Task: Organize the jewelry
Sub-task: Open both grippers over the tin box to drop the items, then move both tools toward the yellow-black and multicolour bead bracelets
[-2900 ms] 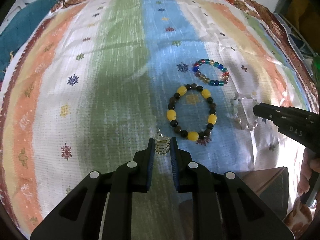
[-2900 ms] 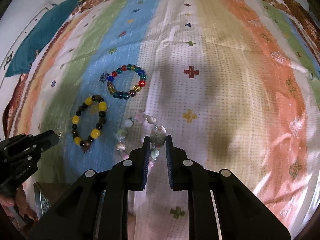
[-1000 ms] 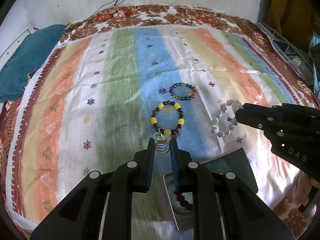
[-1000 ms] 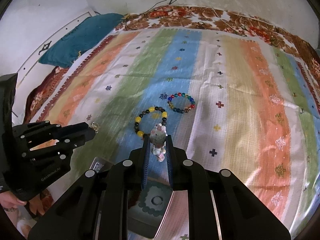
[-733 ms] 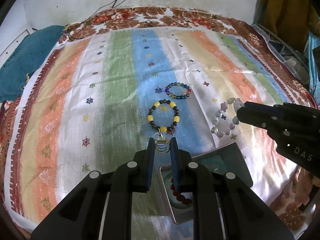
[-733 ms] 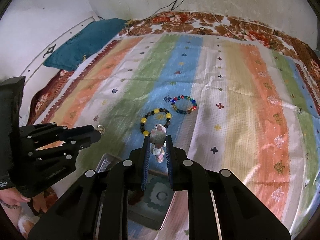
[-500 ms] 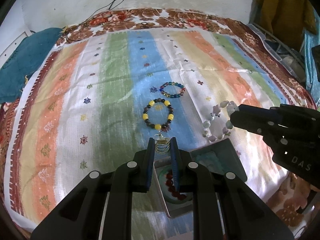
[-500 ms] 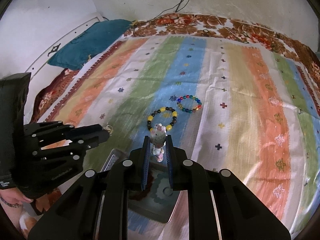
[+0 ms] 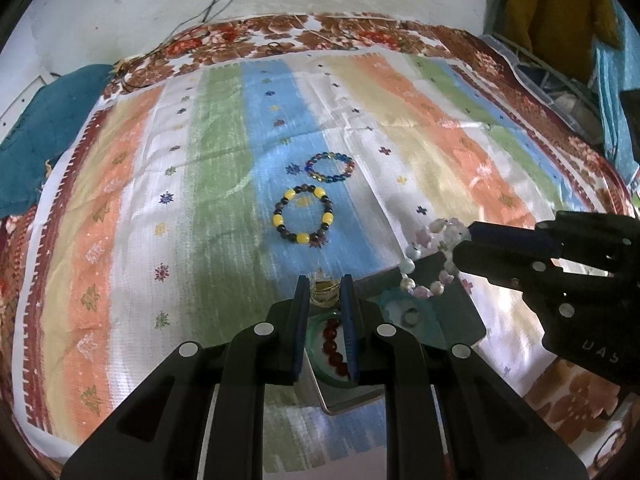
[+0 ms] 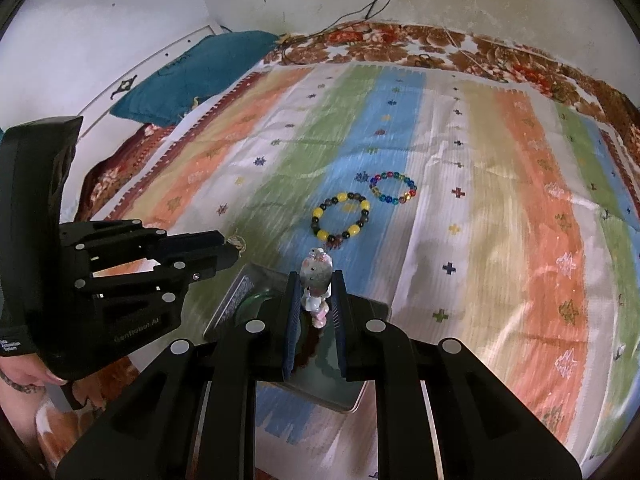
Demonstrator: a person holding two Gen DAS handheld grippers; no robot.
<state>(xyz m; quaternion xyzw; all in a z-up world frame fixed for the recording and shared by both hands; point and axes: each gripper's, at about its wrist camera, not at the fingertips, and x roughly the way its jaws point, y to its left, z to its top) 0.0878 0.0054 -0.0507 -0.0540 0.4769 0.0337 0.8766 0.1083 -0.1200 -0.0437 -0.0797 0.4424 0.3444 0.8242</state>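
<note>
left gripper (image 9: 325,291) pinching small gold wire-coil earring (image 9: 323,293) — light, springy, crushable | right gripper (image 10: 315,285) clamping pale pastel bead bracelet (image 9: 430,258) by one bead — limp, swinging, slippery | both over open metal tin (image 9: 468,322)

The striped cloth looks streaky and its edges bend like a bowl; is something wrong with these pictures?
Nothing broken. In both wrist views the fisheye lens bows the striped cloth and leaves dark corners. The streaks are motion blur, stronger in the right wrist view, where the yellow-and-dark bracelet is soft while the right tongs stay sharp. In the left wrist view the left tongs are sharp too.
</note>
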